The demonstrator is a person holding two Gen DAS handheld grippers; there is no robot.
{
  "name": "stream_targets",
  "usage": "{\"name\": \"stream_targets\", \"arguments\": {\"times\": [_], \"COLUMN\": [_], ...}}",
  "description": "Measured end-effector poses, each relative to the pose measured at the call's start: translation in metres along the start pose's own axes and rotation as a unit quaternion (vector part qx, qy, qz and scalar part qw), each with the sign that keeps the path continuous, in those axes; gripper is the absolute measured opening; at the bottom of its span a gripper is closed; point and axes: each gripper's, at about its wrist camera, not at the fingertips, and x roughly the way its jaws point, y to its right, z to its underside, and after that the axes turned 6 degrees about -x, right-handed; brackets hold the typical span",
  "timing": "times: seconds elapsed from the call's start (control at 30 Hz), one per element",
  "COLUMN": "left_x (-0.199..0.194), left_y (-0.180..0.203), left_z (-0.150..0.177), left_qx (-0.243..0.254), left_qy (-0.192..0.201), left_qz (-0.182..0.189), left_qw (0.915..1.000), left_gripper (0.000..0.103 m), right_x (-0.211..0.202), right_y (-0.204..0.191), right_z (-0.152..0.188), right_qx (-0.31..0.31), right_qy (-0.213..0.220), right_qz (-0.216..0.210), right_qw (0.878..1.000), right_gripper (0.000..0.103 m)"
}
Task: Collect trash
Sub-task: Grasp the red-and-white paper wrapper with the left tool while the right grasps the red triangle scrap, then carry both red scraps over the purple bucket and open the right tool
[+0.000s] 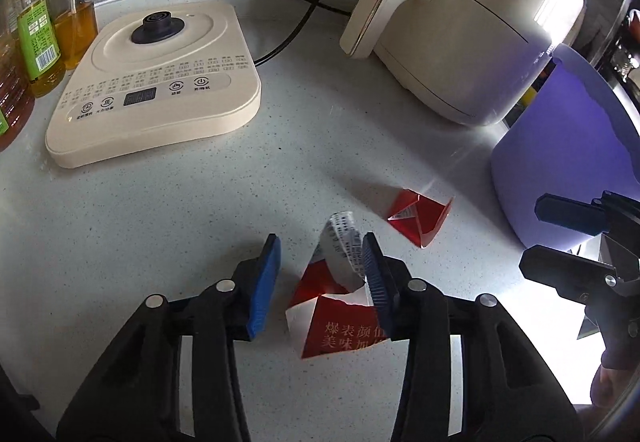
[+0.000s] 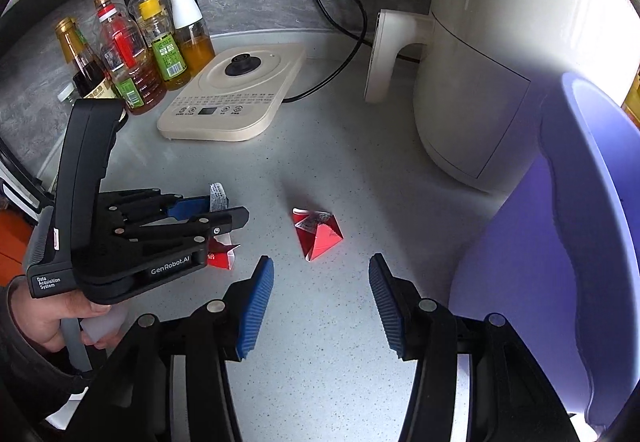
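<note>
Nearest us, the left gripper (image 1: 322, 274) has its jaws spread around a torn red-and-white wrapper (image 1: 340, 306) lying on the speckled countertop (image 1: 160, 226) — the right pad touches it, the left stands clear. Our right gripper (image 2: 320, 302) is open too, holding nothing. A second crumpled red wrapper (image 2: 318, 234) lies just ahead of it, near the purple bin (image 2: 560, 242) — beside the cream air fryer (image 2: 500, 53).
</note>
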Motion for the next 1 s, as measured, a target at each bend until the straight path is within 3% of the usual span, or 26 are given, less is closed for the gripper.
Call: {"name": "stream_targets", "arguments": {"times": [0.07, 0.13, 0.43, 0.47, 0.5, 0.53, 0.6, 1.0], "left_x": [0.0, -0.003, -0.02, -0.023, -0.026, -0.027, -0.033, -0.083], "left_y": [-0.012, -0.026, -0.066, -0.069, -0.072, -0.075, -0.08, -0.067], "left_z": [-0.008, -0.013, -0.034, -0.033, -0.032, -0.031, -0.027, -0.014], "left_qx": [-0.011, -0.017, -0.041, -0.045, -0.051, -0.057, -0.065, -0.071], "left_qy": [-0.004, 0.002, 0.02, 0.024, 0.028, 0.03, 0.033, 0.086], "left_qz": [0.01, 0.007, 0.003, 0.003, 0.003, 0.003, -0.001, -0.027], "left_qw": [0.9999, 0.9998, 0.999, 0.9987, 0.9983, 0.9979, 0.9973, 0.9934], "left_gripper": [0.026, 0.026, 0.026, 0.026, 0.026, 0.026, 0.026, 0.026], "right_x": [0.01, 0.022, 0.079, 0.084, 0.089, 0.094, 0.092, 0.02], "right_y": [0.001, 0.0, -0.006, -0.006, -0.006, -0.007, -0.007, -0.014], "right_z": [-0.008, -0.016, -0.045, -0.045, -0.044, -0.043, -0.041, -0.031], "right_qx": [0.001, -0.001, -0.018, -0.019, -0.018, -0.018, -0.015, -0.027], "right_qy": [-0.006, -0.014, -0.051, -0.055, -0.061, -0.071, -0.073, 0.014], "right_qz": [0.003, 0.006, 0.022, 0.022, 0.02, 0.014, -0.001, -0.023], "right_qw": [1.0, 1.0, 0.998, 0.998, 0.998, 0.997, 0.997, 0.999], "right_gripper": [0.053, 0.066, 0.074, 0.073, 0.064, 0.037, 0.031, 0.03]}}
